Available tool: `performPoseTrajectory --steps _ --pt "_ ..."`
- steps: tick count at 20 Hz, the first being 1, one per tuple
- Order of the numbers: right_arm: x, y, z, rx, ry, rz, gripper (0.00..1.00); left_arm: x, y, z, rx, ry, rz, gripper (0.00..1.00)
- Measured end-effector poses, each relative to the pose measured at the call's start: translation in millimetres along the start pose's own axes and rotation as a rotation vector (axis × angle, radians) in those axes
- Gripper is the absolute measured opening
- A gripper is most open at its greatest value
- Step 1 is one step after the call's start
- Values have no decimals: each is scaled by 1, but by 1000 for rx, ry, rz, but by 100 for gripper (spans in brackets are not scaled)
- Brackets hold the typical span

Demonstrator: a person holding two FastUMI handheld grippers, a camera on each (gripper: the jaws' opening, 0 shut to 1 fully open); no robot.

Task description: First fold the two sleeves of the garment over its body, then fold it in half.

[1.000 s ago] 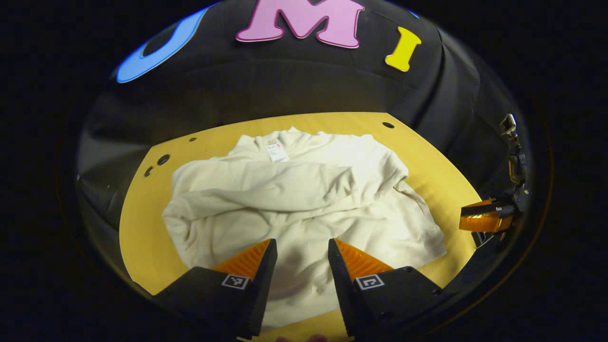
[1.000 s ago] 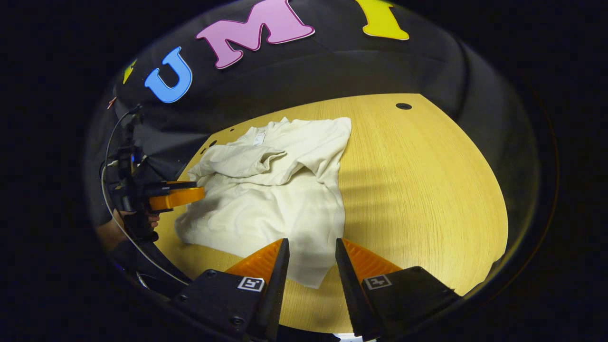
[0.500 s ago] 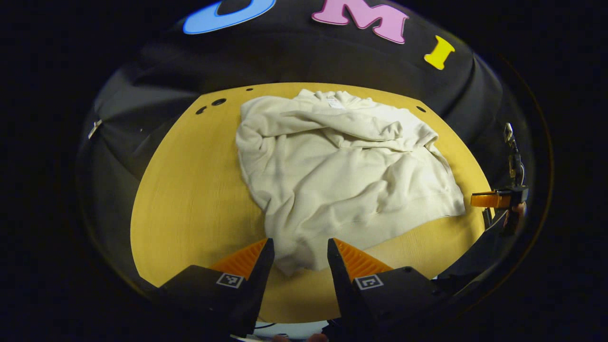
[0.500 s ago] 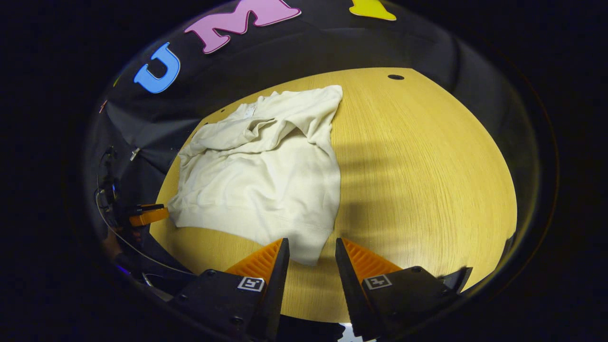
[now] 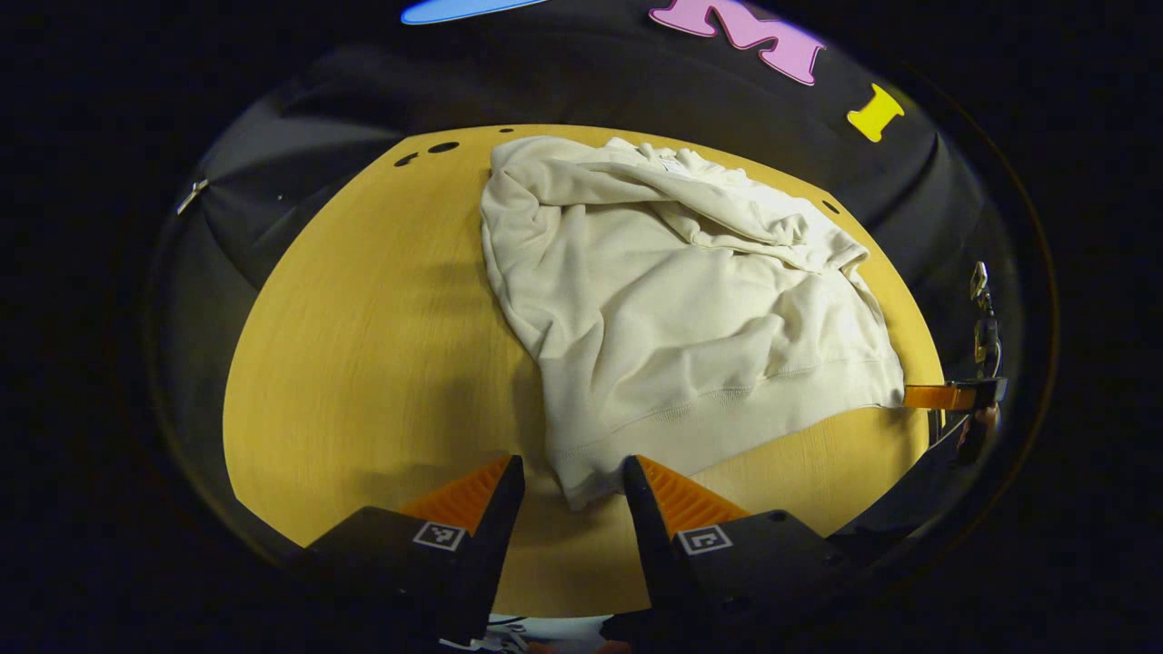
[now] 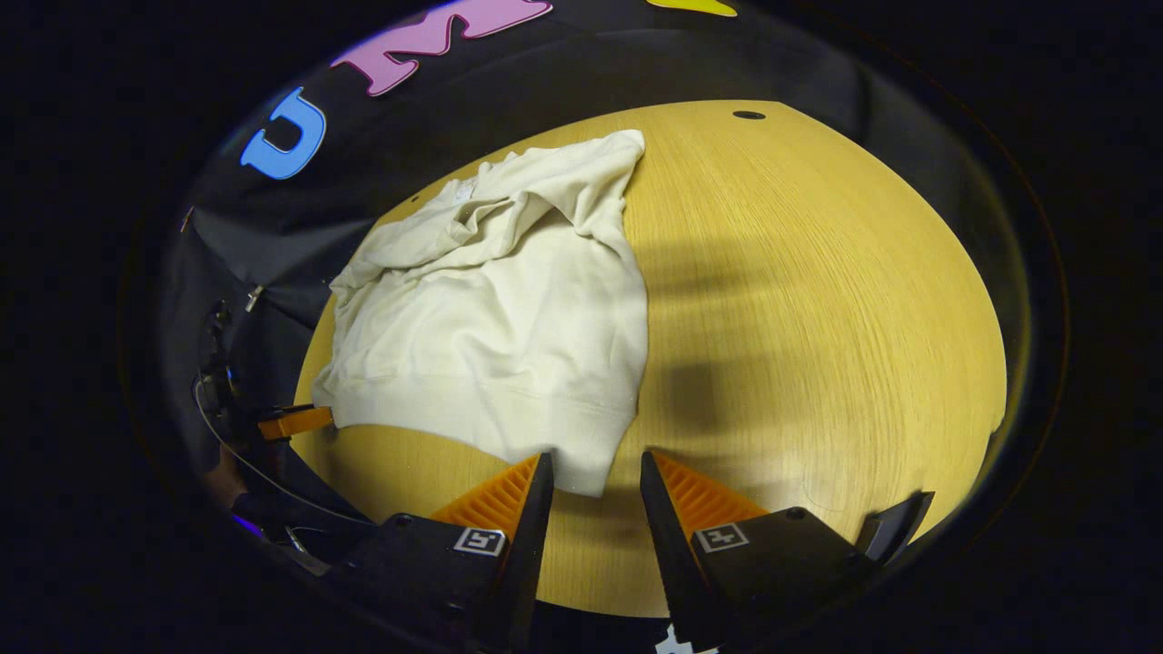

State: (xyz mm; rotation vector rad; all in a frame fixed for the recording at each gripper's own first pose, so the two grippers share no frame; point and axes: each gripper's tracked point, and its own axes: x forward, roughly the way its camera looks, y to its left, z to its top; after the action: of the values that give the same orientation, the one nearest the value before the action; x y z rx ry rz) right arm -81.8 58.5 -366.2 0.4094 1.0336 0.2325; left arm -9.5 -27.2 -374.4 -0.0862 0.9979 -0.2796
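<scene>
Both sleeves (image 5: 690,195) lie folded over the garment (image 5: 690,318). Left gripper (image 5: 568,481) and right gripper (image 6: 591,477) stand open, empty, each at one hem corner. Better pinch both corners together, then lift evenly.

No text can be read; the garment's (image 5: 690,309) neck tag is too small.

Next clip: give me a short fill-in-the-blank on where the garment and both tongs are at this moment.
1. The garment lies on a ___ table.
2. Both sleeves are folded over its ___.
3. The left tongs are ___, with a hem corner between their fingers.
4. The right tongs sit at the hem's ___ corner.

Missing: wooden; body; open; other
</scene>
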Motion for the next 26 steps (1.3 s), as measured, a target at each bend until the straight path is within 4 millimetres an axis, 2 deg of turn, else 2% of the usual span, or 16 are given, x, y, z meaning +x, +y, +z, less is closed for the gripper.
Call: performPoseTrajectory --steps 5,6,7,8,9,10,11,14,16,20,23,26 --pt "14 20 12 63 -6 64 60 12 -14 8 13 -2 -23 71" --pt "17 20 13 65 -3 54 45 15 -14 9 22 5 -14 80" --pt "20 17 13 51 2 22 58 16 -14 10 29 14 -10 72" --pt "23 18 14 27 6 4 36 16 -14 10 24 16 -5 67" --pt "24 21 15 3 11 -10 39 18 -12 12 2 15 12 55" --pt "27 23 15 -25 14 -30 34 19 -13 15 -19 7 9 34" --pt "29 23 15 -57 20 -55 31 20 -17 13 -29 6 -4 31" --pt "32 32 15 -129 15 -69 14 21 -19 16 -45 -12 -22 14" --pt "35 38 14 -120 7 -39 6 20 -18 18 -80 -26 -22 7" --pt "30 41 26 -12 -47 4 5 19 -17 20 -82 -39 11 6" --pt "15 50 47 26 -124 48 5 11 -19 29 -70 -72 7 6" --pt "-3 66 81 65 -221 105 5 -8 -23 58 -114 -137 -26 6"
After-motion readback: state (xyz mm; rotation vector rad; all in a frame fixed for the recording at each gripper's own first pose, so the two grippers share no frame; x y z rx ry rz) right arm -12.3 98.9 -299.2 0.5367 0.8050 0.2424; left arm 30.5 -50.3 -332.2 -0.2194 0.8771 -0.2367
